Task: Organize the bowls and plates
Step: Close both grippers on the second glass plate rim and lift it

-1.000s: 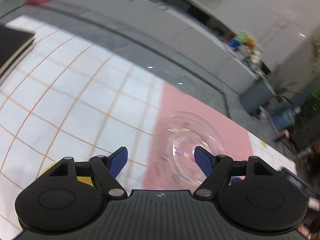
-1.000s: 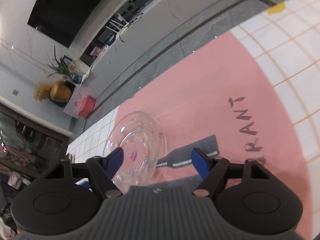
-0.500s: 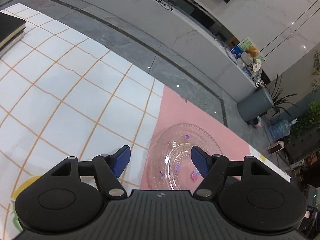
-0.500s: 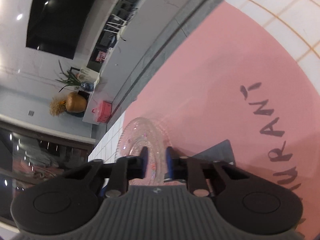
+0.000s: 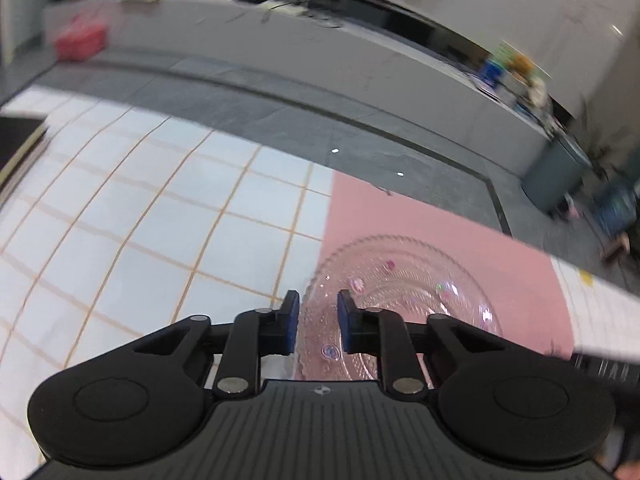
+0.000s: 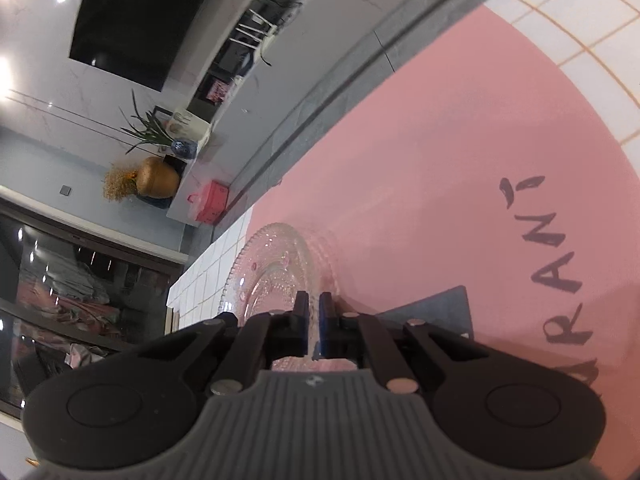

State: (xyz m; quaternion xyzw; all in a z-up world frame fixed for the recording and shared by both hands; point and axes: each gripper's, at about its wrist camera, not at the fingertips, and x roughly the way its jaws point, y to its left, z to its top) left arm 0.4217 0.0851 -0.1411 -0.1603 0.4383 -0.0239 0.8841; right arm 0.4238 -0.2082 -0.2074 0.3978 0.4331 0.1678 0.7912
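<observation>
A clear patterned glass plate point(image 5: 404, 292) with small coloured dots sits over the pink part of the tablecloth. My left gripper point(image 5: 317, 326) is shut on the plate's left rim, with its blue pads on either side of the edge. In the right wrist view the same glass plate point(image 6: 276, 264) appears tilted on edge, and my right gripper point(image 6: 313, 322) is shut on its rim. Both grippers hold the one plate from opposite sides.
The tablecloth is white with orange grid lines point(image 5: 160, 216) on the left and pink point(image 6: 440, 152) with dark lettering on the right. A dark book point(image 5: 16, 140) lies at the far left. A grey printed shape point(image 6: 436, 312) lies on the pink cloth beside the plate.
My left gripper closed from wide open onto the plate's rim. My right gripper closed on the plate about half a second ago and stays shut on it. The plate appears more tilted.
</observation>
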